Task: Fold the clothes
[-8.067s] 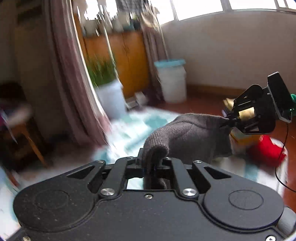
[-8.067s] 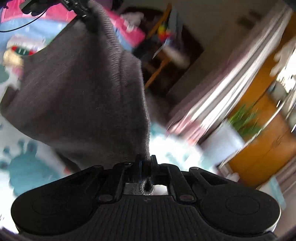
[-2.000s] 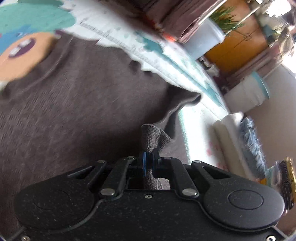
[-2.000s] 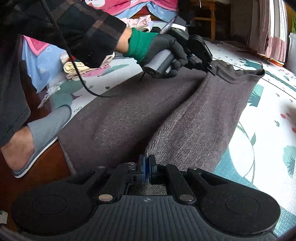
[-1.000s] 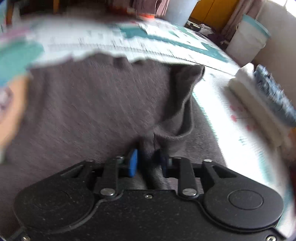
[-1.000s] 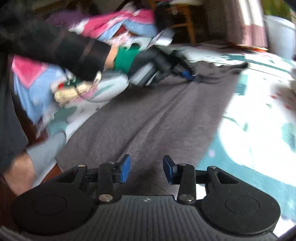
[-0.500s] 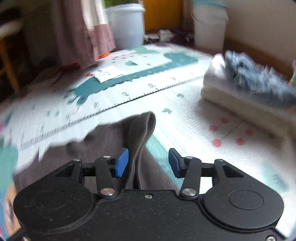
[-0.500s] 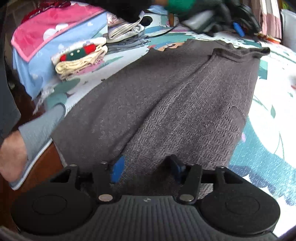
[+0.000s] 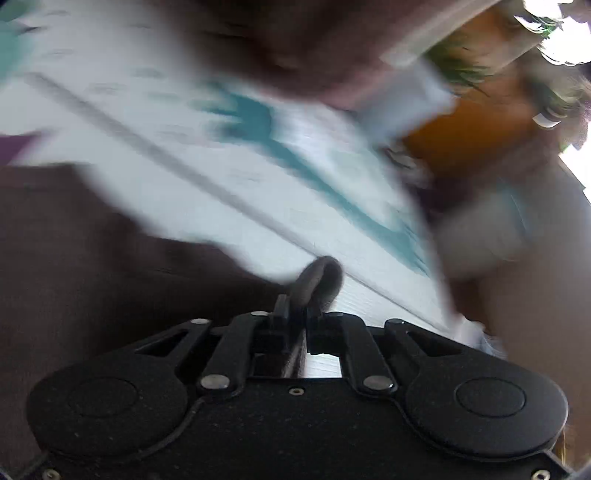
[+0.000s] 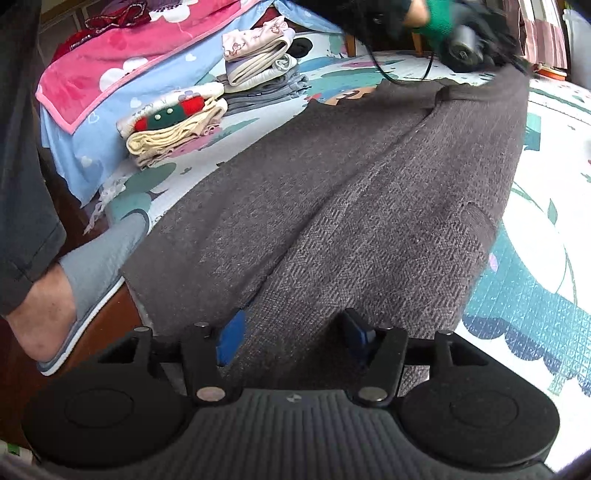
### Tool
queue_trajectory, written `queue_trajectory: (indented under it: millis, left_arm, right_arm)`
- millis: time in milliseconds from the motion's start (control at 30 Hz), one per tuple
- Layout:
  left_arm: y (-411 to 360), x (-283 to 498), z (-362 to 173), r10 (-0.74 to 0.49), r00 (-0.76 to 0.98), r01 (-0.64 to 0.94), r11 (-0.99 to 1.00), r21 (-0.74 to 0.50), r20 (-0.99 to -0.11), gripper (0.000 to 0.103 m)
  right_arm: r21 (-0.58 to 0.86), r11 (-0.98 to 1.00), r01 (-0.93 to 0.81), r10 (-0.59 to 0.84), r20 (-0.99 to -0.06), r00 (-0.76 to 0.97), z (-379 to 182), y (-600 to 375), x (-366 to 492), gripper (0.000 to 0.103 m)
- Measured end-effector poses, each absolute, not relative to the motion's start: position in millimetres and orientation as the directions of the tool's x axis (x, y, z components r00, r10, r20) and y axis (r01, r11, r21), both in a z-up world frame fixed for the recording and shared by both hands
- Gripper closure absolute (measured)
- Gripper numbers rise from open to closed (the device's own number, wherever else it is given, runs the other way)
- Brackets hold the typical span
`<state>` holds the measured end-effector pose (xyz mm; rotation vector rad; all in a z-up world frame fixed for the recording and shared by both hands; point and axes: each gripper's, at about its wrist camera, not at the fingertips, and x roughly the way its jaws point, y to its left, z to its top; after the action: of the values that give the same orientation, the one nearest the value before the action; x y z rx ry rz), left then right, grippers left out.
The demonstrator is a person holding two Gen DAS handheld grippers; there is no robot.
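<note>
Over on the far left of the right wrist view a foot in a grey slipper (image 10: 94, 258) is planted at the edge of the play mat (image 10: 546, 258), and just past it some folded stacks of clothes (image 10: 173, 125) are parked against a pink and blue blanket (image 10: 122, 62), probably kept there so the middle of the mat is left for folding. The grey knit garment (image 10: 351, 206) is spread flat along the mat, with one long panel laid over the rest, so a lengthwise fold seems to be in place already, though how far along the job is can't really be told from this alone. The right gripper (image 10: 291, 332) is held low over the near hem with its blue pads spread wide and nothing pinched, which looks like a hover before a grab or just after a release. At the far end the left gripper (image 10: 476, 40) is gripped in a gloved hand (image 10: 439, 18) right at the garment's far edge. In the left wrist view, which is badly smeared by motion, the left gripper (image 9: 295, 314) is pressed together on a small loop of the grey knit, presumably so that corner can be carried over.
</note>
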<state>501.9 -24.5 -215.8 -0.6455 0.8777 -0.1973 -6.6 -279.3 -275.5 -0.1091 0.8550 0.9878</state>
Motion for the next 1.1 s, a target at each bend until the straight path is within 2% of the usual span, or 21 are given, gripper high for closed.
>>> queue_trajectory:
  millis: [67, 133, 167, 200, 233, 300, 367, 500, 567, 633, 667, 700, 733, 800, 833, 900, 967, 1000, 1033, 1100]
  left_arm:
    - [-26, 509, -234, -0.285, 0.523, -0.094, 0.917, -0.387, -0.803, 0.096]
    - [-27, 506, -228, -0.289, 0.548, -0.003, 0.938, -0.347, -0.785, 0.091]
    - [-25, 505, -223, -0.286, 0.555, 0.009, 0.941, -0.338, -0.781, 0.083]
    - [-24, 503, -218, -0.281, 0.566, 0.021, 0.945, -0.328, -0.775, 0.061]
    - [-22, 499, -211, -0.253, 0.604, 0.026, 0.954, -0.299, -0.756, 0.056]
    - [-17, 489, -197, -0.207, 0.668, 0.037, 0.969, -0.245, -0.715, 0.056]
    - [-25, 480, -184, -0.209, 0.719, 0.110, 0.976, -0.189, -0.662, 0.057]
    - [-63, 456, -176, -0.445, 0.657, 0.420, 0.886, -0.195, -0.609, 0.057]
    - [-87, 439, -185, -0.522, 0.567, 0.593, 0.796, -0.124, -0.637, 0.057]
    - [-103, 423, -207, -0.399, 0.587, 0.671, 0.727, 0.148, -0.705, 0.057]
    - [-106, 416, -218, -0.316, 0.631, 0.669, 0.685, 0.290, -0.708, 0.055]
    - [-108, 409, -226, -0.240, 0.672, 0.654, 0.635, 0.411, -0.700, 0.057]
    - [-102, 412, -217, -0.213, 0.667, 0.624, 0.683, 0.379, -0.714, 0.065]
    - [-93, 388, -196, -0.271, 0.711, 0.616, 0.684, 0.390, -0.649, 0.065]
    - [-90, 373, -188, -0.313, 0.717, 0.631, 0.670, 0.390, -0.623, 0.065]
    - [-88, 359, -190, -0.332, 0.703, 0.651, 0.656, 0.382, -0.629, 0.064]
    - [-86, 345, -192, -0.351, 0.689, 0.671, 0.641, 0.373, -0.635, 0.063]
    - [-85, 337, -193, -0.360, 0.681, 0.680, 0.633, 0.369, -0.637, 0.061]
    - [-84, 330, -194, -0.369, 0.674, 0.690, 0.626, 0.365, -0.640, 0.057]
    - [-81, 316, -196, -0.388, 0.658, 0.708, 0.610, 0.356, -0.645, 0.062]
  right_arm:
    - [0.258, 0.561, -0.787, 0.676, -0.691, 0.255, -275, -276, -9, 0.042]
    - [0.233, 0.549, -0.803, 0.663, -0.706, 0.249, -273, -272, -10, 0.042]
    - [0.223, 0.547, -0.807, 0.657, -0.712, 0.248, -273, -270, -10, 0.042]
    - [0.224, 0.549, -0.805, 0.655, -0.713, 0.249, -272, -270, -11, 0.042]
    - [0.228, 0.552, -0.802, 0.658, -0.711, 0.250, -271, -271, -11, 0.042]
    - [0.240, 0.553, -0.798, 0.667, -0.702, 0.251, -269, -273, -11, 0.043]
    - [0.248, 0.543, -0.802, 0.693, -0.672, 0.261, -262, -276, -11, 0.044]
    - [0.199, 0.569, -0.798, 0.716, -0.597, 0.361, -249, -276, -8, 0.044]
    - [0.204, 0.579, -0.789, 0.698, -0.623, 0.352, -257, -272, -1, 0.044]
    - [0.222, 0.566, -0.794, 0.657, -0.703, 0.272, -277, -265, 1, 0.041]
    - [0.181, 0.548, -0.817, 0.655, -0.700, 0.285, -277, -263, -5, 0.041]
    - [0.151, 0.536, -0.831, 0.643, -0.711, 0.285, -276, -261, -9, 0.041]
    - [0.163, 0.534, -0.830, 0.640, -0.719, 0.271, -272, -261, -9, 0.041]
    - [0.249, 0.546, -0.800, 0.676, -0.695, 0.245, -265, -269, -1, 0.043]
    - [0.247, 0.557, -0.793, 0.688, -0.673, 0.273, -261, -272, -1, 0.044]
    - [0.228, 0.579, -0.782, 0.703, -0.626, 0.338, -255, -277, -3, 0.044]
    - [0.262, 0.573, -0.776, 0.697, -0.655, 0.294, -265, -272, 1, 0.043]
    - [0.267, 0.565, -0.781, 0.689, -0.674, 0.268, -273, -268, -2, 0.039]
    - [0.242, 0.553, -0.797, 0.686, -0.676, 0.270, -272, -265, -6, 0.039]
    - [0.207, 0.539, -0.816, 0.689, -0.665, 0.287, -265, -261, -13, 0.043]
